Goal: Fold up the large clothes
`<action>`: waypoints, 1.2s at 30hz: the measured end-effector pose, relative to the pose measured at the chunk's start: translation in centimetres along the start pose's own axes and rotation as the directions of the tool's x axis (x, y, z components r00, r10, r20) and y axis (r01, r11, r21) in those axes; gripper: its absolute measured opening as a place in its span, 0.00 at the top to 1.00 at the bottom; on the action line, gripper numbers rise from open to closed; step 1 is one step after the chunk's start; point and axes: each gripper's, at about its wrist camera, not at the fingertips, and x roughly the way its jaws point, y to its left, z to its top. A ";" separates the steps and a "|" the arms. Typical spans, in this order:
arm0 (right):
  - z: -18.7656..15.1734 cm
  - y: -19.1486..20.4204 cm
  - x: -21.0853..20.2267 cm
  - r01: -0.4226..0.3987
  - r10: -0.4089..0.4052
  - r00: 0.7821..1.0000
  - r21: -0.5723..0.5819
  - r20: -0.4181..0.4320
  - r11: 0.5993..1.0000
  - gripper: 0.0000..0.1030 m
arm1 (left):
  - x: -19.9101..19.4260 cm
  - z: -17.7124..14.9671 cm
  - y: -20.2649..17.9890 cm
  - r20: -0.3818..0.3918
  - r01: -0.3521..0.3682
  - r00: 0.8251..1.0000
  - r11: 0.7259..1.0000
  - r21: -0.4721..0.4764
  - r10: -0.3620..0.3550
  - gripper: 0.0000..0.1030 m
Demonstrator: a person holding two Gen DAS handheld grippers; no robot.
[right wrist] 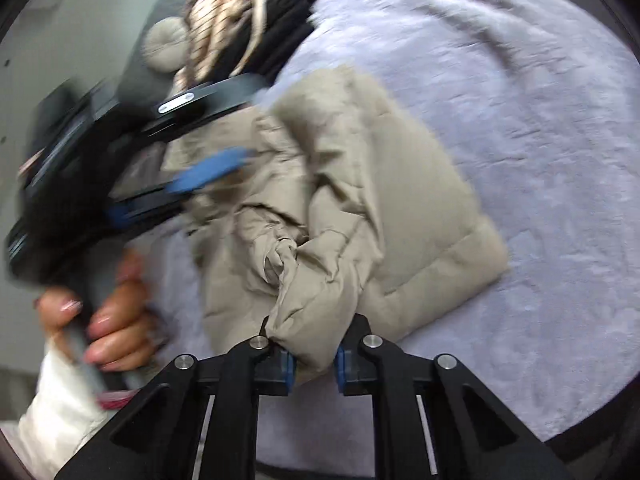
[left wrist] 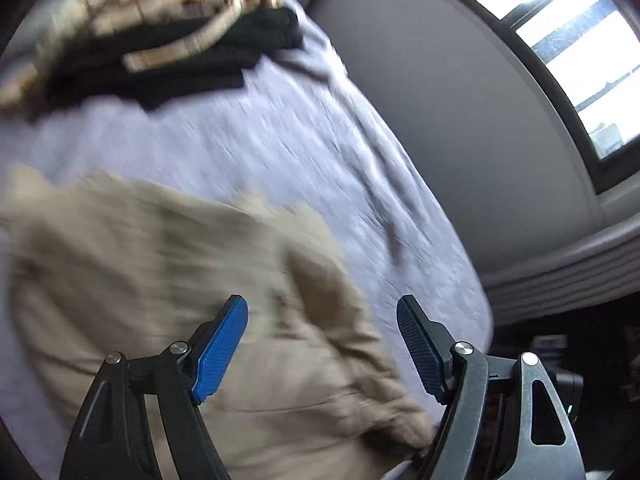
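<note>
Right gripper (right wrist: 313, 360) clamped on a bunched fold of the beige jacket (right wrist: 360, 216); left gripper (left wrist: 322, 344) spread wide, gripping nothing.

Lavender bedspread (right wrist: 520, 120) across the whole work surface. Beige padded jacket lying crumpled on the bedspread, partly folded, one quilted panel flat on its right side in the right wrist view. Pile of black and beige-striped clothes (right wrist: 256, 12) at the far edge of the bedspread, apart from the jacket. Left gripper (right wrist: 200, 176) over the jacket's left part, blurred, contact with the cloth not discernible; blue pads (left wrist: 220, 354) well apart above the cloth in the left wrist view. Left hand (right wrist: 108, 320) wrapped around the handle.
</note>
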 end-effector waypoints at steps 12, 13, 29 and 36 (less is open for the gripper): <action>-0.2 -4.7 2.1 0.100 -0.098 0.994 0.046 -0.047 0.994 0.87 | 6.1 -0.4 5.7 0.019 -0.319 0.948 0.948 0.010 0.319 0.25; 0.2 -4.8 2.2 0.114 -0.112 0.993 0.040 -0.040 0.993 0.87 | 7.4 0.2 4.7 0.022 -0.328 0.945 0.944 0.029 0.327 0.25; 3.9 1.0 -2.3 0.158 -0.133 0.982 -0.203 0.131 0.966 0.81 | 10.7 0.7 3.5 -0.004 -0.399 0.917 0.916 0.043 0.400 0.22; 5.8 1.2 -3.4 0.308 -0.256 0.942 -0.253 0.218 0.917 0.81 | 10.5 0.5 3.4 -0.002 -0.415 0.909 0.909 0.045 0.416 0.20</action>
